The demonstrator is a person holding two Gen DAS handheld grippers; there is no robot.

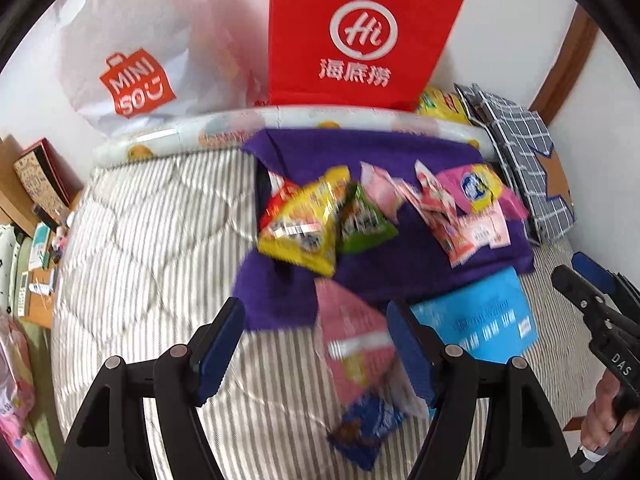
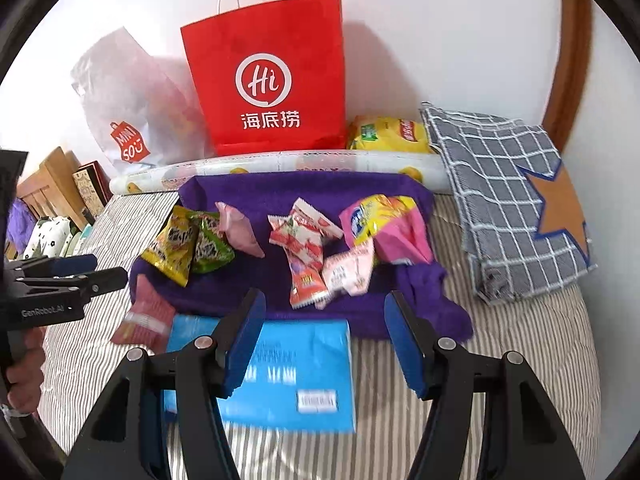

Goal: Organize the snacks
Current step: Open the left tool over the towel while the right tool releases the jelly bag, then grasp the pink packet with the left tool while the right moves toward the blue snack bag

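Between the left gripper's fingers, which stand apart and grip nothing, a blurred pink snack packet lies on the striped bed. The right gripper, likewise parted and empty, hovers over a blue box. Beyond both, snack packets lie scattered on a purple towel.

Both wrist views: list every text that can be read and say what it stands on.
"Hi" and "海底捞": red paper bag.
"MINI SOU": white plastic bag.
"DAS": right gripper, its body in the left wrist view.
"GenRobot.AI": left gripper, its body in the right wrist view.
Too blurred to read: blue box, snack packets, yellow bag.
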